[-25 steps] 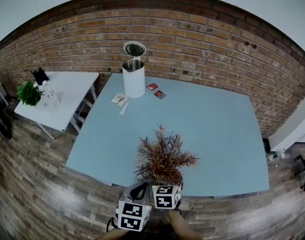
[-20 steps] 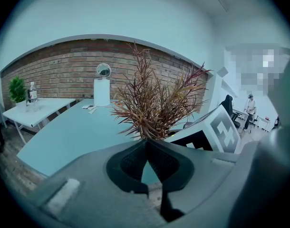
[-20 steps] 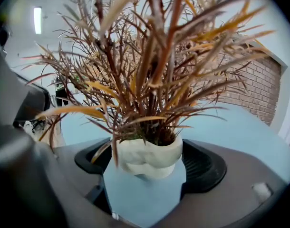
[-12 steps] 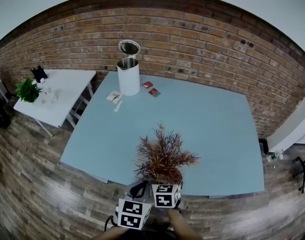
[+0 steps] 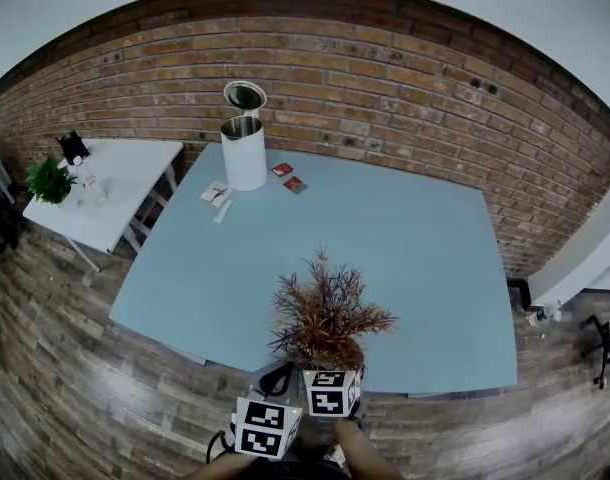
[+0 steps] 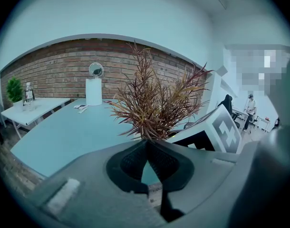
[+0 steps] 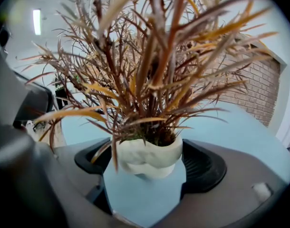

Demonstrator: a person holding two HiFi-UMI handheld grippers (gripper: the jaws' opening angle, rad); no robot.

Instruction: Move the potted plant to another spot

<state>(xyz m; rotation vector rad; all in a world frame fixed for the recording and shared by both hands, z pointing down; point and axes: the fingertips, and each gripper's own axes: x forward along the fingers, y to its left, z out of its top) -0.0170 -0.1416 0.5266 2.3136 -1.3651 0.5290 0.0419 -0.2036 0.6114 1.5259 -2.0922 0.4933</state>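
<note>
The right claw (image 7: pixel 145 163) is clamped on the white pot of the reddish-brown bushy potted plant (image 5: pixel 325 313). The plant is at the lower centre of the head view, over the near edge of the light blue table (image 5: pixel 415 248). The left claw (image 6: pixel 146 148) is pressed together (nothing between), just left of the pot.

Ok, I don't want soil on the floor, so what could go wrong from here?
The right gripper grips the pot by its rounded, lumpy wall, so it might slip or tip. The pot is at the table's front edge, so a slip there could send it to the floor. The leaves fill the right gripper view, so the set-down spot may be hard to judge.
</note>
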